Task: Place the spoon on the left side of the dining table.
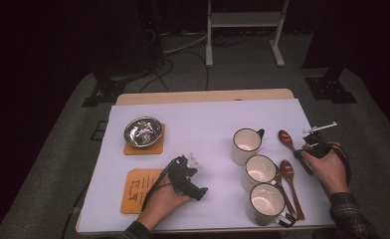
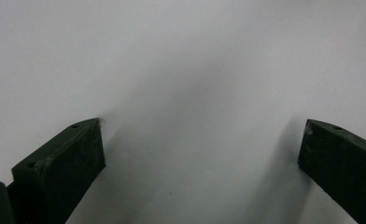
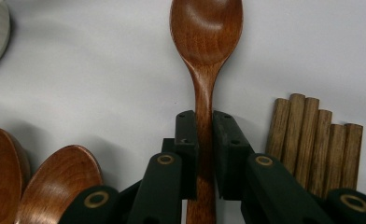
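Note:
A wooden spoon [image 3: 206, 32] lies on the white table cover with its bowl pointing away from me. My right gripper [image 3: 204, 135] is shut on its handle, both pads pressed against the wood. In the high view this spoon [image 1: 285, 137] lies right of the three white mugs, and the right gripper [image 1: 302, 152] sits at its handle, held by a hand. My left gripper [image 1: 190, 164] rests near the table's middle front in the other hand. Its jaws stand wide apart over bare white cover, so the left gripper [image 2: 202, 140] holds nothing.
Three white mugs [image 1: 260, 169] stand in a slanting row at the right, with two more wooden spoons [image 1: 287, 172] beside them. A steel bowl [image 1: 143, 131] sits on an orange coaster; a second orange coaster [image 1: 136, 189] lies front left. A slatted wooden piece [image 3: 312, 135] lies beside the held spoon.

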`<action>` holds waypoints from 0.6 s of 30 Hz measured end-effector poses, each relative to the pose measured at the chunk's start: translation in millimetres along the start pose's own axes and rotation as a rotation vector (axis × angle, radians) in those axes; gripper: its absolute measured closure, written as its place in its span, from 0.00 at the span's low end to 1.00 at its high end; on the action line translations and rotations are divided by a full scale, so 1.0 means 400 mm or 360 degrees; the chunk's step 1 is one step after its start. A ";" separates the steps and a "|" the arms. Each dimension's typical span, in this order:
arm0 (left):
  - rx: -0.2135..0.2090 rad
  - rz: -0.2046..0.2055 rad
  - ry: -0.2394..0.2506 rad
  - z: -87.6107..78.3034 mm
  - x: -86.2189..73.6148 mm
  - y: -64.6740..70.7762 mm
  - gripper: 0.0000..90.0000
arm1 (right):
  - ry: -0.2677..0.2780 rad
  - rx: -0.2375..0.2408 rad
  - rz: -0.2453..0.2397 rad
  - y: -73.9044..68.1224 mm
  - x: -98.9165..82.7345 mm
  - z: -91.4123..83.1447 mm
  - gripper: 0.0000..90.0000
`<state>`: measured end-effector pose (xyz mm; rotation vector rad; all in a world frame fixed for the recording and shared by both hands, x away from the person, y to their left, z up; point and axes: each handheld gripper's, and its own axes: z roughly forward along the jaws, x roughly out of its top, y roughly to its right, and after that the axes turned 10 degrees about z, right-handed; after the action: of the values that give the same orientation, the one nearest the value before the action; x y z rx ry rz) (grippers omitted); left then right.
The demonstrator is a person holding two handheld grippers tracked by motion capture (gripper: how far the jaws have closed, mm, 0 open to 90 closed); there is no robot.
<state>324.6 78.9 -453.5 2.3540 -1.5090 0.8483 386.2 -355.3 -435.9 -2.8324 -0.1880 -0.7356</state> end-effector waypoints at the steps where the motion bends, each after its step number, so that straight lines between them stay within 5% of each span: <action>1: 0.0000 0.0000 0.0000 0.000 0.000 0.000 0.00 | 0.0001 0.0007 0.0006 0.002 0.000 -0.001 0.89; 18: 0.0001 -0.0001 0.0006 0.000 -0.001 0.000 0.00 | 0.0091 0.0106 0.0007 -0.008 0.028 -0.044 0.89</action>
<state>324.4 79.0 -453.8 2.3516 -1.5067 0.8527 387.2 -355.4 -414.9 -2.7449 -0.1930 -0.7928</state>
